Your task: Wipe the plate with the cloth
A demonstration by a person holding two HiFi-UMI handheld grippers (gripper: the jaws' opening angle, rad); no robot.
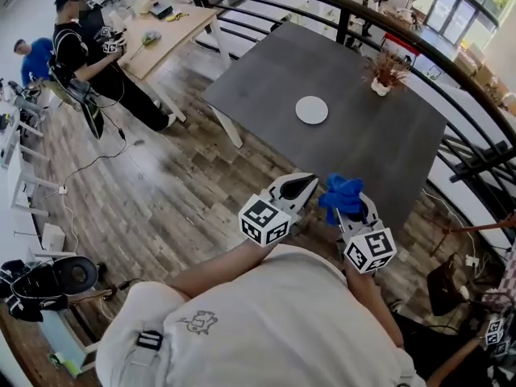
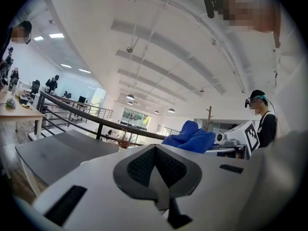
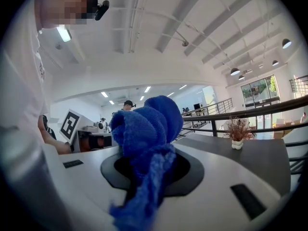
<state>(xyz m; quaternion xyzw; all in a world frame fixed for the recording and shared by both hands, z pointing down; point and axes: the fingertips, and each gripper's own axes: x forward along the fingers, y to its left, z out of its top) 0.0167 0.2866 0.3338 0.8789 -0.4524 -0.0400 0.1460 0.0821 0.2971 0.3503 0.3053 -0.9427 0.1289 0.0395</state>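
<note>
A round white plate [image 1: 311, 110] lies on the dark grey table [image 1: 363, 143], well ahead of both grippers. My right gripper [image 1: 348, 208] is shut on a bunched blue cloth [image 1: 342, 193], which bulges above its jaws [image 3: 144, 129] and hangs down in front. The left gripper [image 1: 300, 187] sits just to its left, jaws shut with nothing between them [image 2: 155, 150]. Both are held over the wooden floor in front of the table's near edge, pointing roughly level towards it. The blue cloth [image 2: 190, 138] also shows in the left gripper view, off to the right. Neither gripper view shows the plate.
A small vase of dried flowers [image 1: 387, 75] stands at the table's far side. A black railing [image 1: 347, 10] curves behind and to the right of the table. To the left, people [image 1: 81, 47] work at a light wooden table [image 1: 165, 31]; cables lie on the floor.
</note>
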